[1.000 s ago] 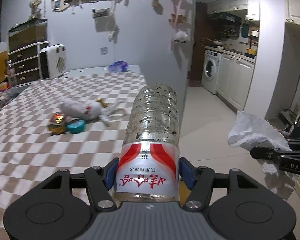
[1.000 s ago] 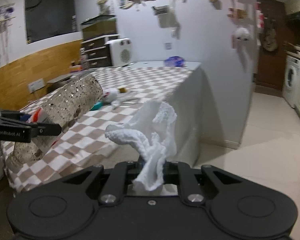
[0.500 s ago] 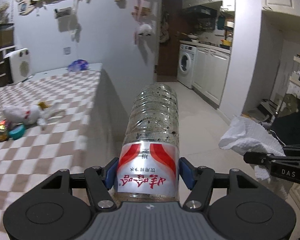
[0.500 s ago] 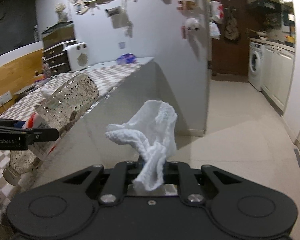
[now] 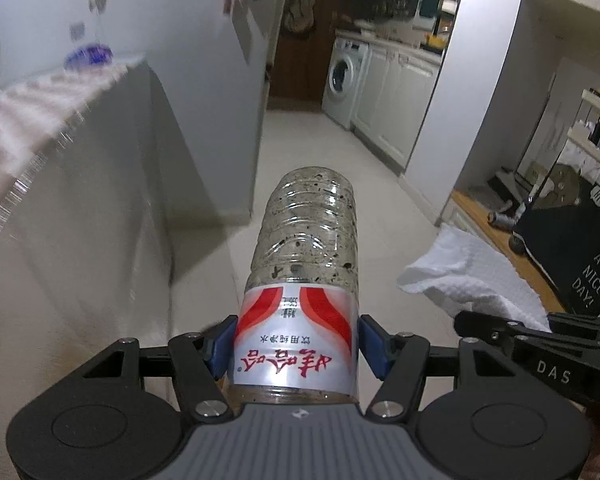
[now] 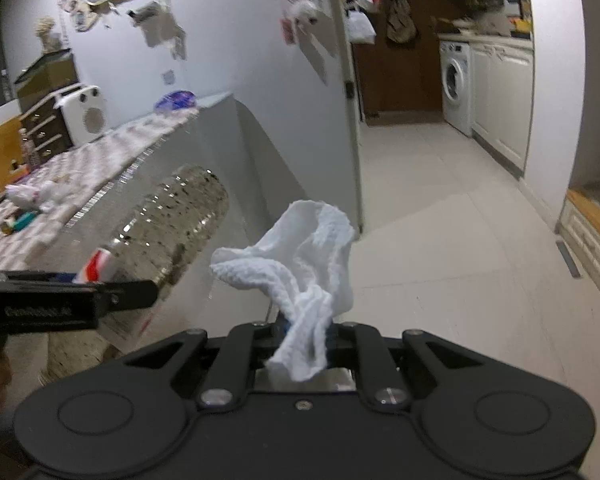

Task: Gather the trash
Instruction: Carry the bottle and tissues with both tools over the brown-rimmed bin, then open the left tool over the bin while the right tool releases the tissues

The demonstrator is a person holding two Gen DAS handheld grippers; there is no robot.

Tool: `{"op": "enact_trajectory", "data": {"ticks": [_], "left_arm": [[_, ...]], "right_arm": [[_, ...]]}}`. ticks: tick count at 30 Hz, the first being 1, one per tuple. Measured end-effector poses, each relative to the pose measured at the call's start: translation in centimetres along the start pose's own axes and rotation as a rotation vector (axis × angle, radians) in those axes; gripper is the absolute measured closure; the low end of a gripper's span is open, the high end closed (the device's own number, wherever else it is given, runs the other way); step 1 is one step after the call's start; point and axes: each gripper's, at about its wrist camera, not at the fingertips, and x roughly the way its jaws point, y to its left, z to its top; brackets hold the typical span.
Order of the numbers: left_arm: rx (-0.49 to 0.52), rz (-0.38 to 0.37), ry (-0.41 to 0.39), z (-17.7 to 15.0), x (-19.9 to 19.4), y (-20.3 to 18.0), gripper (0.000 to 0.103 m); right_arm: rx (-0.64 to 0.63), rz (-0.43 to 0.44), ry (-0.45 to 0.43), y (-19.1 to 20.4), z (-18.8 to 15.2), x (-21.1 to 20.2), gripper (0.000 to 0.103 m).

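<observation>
My left gripper (image 5: 296,346) is shut on a clear plastic bottle (image 5: 306,240) with a red and white label, its blue pads pressed on the label and the base pointing away. The same bottle (image 6: 168,228) shows at the left of the right wrist view, beside the left gripper's black fingers (image 6: 124,292). My right gripper (image 6: 306,334) is shut on a crumpled white paper towel (image 6: 300,256) that stands up from the closed jaws. That towel (image 5: 468,272) appears at the right of the left wrist view, above the right gripper's fingers (image 5: 500,330). Both are held in the air over the floor.
A table with a checked cloth (image 6: 100,168) stands at the left, carrying a white soft toy (image 6: 32,194) and small items. Pale floor tiles (image 6: 440,216) lead toward a washing machine (image 5: 344,80) and white cabinets. A black bag with white lettering (image 5: 580,252) sits at the right.
Both grippers have swung right, away from the checked table, and dropped lower, pointing more toward the floor. The bottle and towel stay gripped as before. The black bag has come into view.
</observation>
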Motion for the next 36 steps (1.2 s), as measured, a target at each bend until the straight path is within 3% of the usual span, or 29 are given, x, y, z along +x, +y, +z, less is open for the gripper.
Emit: {"op": "enact_trajectory", "data": {"ticks": [7, 19, 29, 36], "left_arm": [[-0.048, 0.022, 0.153, -1.8, 10.6, 2.3, 0.039], [-0.221, 0.078, 0.421, -5.4, 27.5, 9.1, 0.039], [-0.193, 0.11, 0.586, -9.2, 37.6, 12.4, 0.039], [-0.191, 0.107, 0.628, -10.6, 42.3, 14.5, 0.039]], "right_arm": [[0.075, -0.012, 0.082, -1.6, -2.2, 7.7, 0.09], [0.143, -0.021, 0.257, -2.8, -7.0, 22.5, 0.09], [0.248, 0.007, 0.319, -3.9, -10.4, 32.4, 0.09], [0.279, 0.017, 0.39, -3.9, -12.7, 39.0, 0.09]]}}
